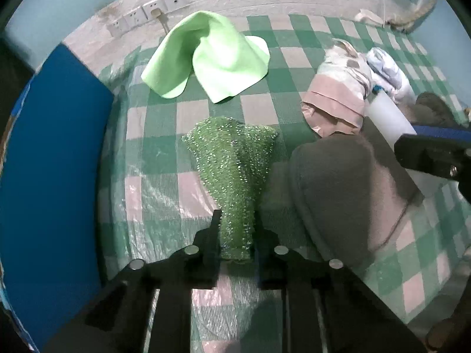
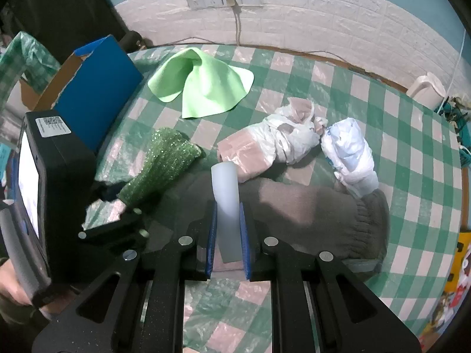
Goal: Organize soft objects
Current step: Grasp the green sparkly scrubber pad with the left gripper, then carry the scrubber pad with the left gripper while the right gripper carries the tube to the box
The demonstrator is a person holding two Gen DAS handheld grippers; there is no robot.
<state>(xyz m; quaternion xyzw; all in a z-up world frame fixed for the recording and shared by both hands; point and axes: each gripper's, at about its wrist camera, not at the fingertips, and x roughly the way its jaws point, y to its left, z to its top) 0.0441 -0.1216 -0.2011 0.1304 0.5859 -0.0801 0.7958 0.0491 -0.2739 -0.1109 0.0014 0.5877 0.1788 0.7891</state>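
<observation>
Sparkly green cloth (image 1: 232, 173) pinched in left claw (image 1: 235, 229) | right claw (image 2: 229, 226) grips white strip (image 2: 226, 203)

The worktop (image 2: 338, 94) wore a cover with a check pattern of green and pale pink-white squares. On it lay a plain light green cloth (image 2: 203, 88) and a darker green scrubbing cloth (image 2: 159, 167) with small shiny glitter points. The slipper (image 2: 309, 214) was dark grey-brown, of 1 colour only. The soft strip (image 2: 225, 206) looked milky white and half clear. The right claw (image 2: 228, 235) was black with blue pads (image 2: 212, 235); the left claw (image 1: 235, 241) was all black. 1 bag (image 2: 265, 150) was pink and white, the other bag (image 2: 350, 153) white and light blue. The box (image 2: 100, 97) was blue, and the wall tiles (image 2: 309, 17) were white.
</observation>
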